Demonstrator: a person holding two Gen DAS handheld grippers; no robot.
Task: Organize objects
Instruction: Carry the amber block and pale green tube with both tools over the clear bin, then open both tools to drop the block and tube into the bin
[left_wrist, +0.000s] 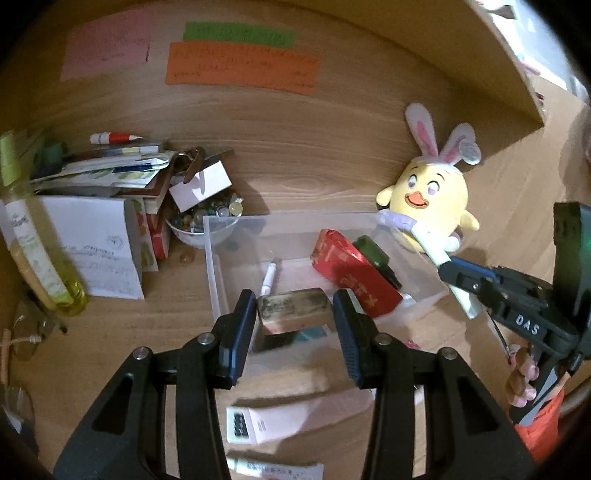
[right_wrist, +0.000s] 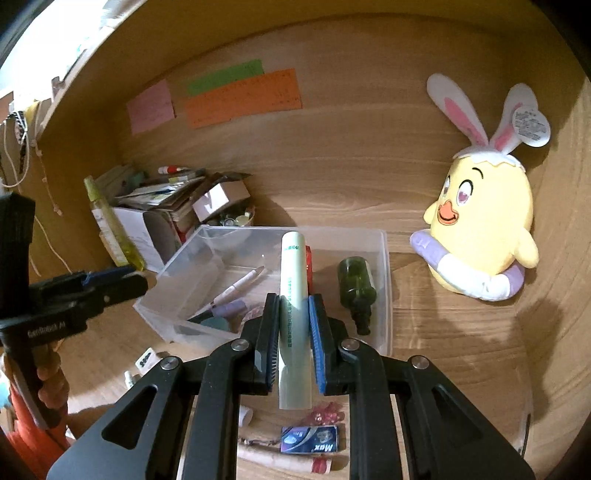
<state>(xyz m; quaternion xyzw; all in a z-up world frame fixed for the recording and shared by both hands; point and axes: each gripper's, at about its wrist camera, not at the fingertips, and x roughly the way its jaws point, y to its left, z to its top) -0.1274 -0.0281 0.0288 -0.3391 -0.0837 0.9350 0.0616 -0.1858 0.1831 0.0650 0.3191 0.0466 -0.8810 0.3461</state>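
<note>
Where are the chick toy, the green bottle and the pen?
chick toy (right_wrist: 484, 236), right wrist view, on its yellow belly
green bottle (right_wrist: 357, 286), right wrist view, on its body
pen (left_wrist: 269, 277), left wrist view, on its white barrel

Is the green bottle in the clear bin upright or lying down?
Lying down: the green bottle rests on its side on the clear bin's floor, neck toward the camera.

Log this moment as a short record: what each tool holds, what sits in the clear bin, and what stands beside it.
left tool: shut on a small metal tin, held over the near edge of the clear bin
right tool: shut on a pale green tube, pointing toward the bin
in bin: white pen, red box, dark green bottle
right of bin: yellow chick plush against the back wall
left of bin: paper pile, bowl of beads, yellow-green bottle
</note>
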